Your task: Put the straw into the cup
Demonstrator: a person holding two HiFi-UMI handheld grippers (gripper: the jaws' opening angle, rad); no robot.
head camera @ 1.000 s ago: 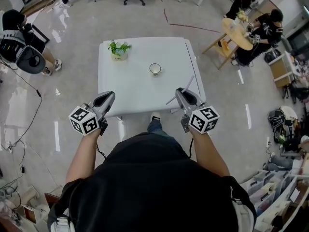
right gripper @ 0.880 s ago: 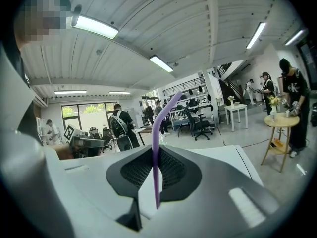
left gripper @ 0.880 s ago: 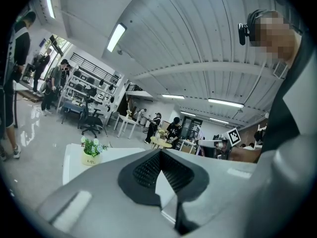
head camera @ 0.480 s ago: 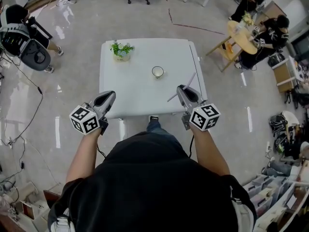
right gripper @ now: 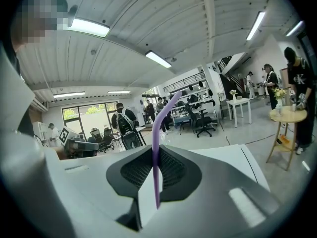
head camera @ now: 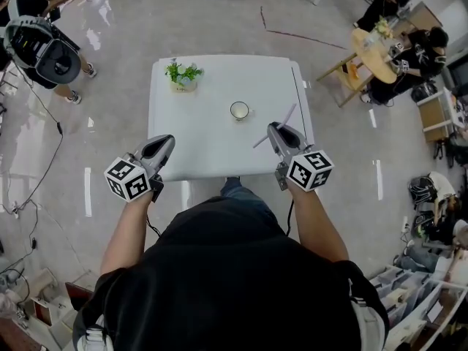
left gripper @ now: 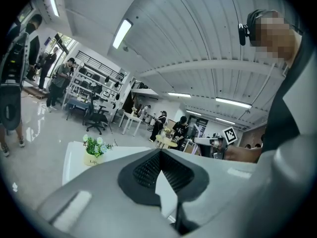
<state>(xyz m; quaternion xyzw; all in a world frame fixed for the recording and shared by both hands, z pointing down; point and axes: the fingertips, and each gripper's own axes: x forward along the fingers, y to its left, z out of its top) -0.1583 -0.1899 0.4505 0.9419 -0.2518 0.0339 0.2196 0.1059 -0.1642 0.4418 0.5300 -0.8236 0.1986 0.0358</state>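
The purple straw (right gripper: 157,133) is pinched in the closed right gripper (head camera: 276,131) above the white table's (head camera: 190,123) near right, the left gripper (head camera: 164,143) is closed on nothing, and carriage far-left to the cup (head camera: 239,110), then lowering one end in, is judged due.

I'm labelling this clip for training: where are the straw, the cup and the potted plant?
straw (right gripper: 156,150), right gripper view, middle of its shaft.
cup (head camera: 239,117), head view, near rim.
potted plant (head camera: 180,72), head view, its leaves.
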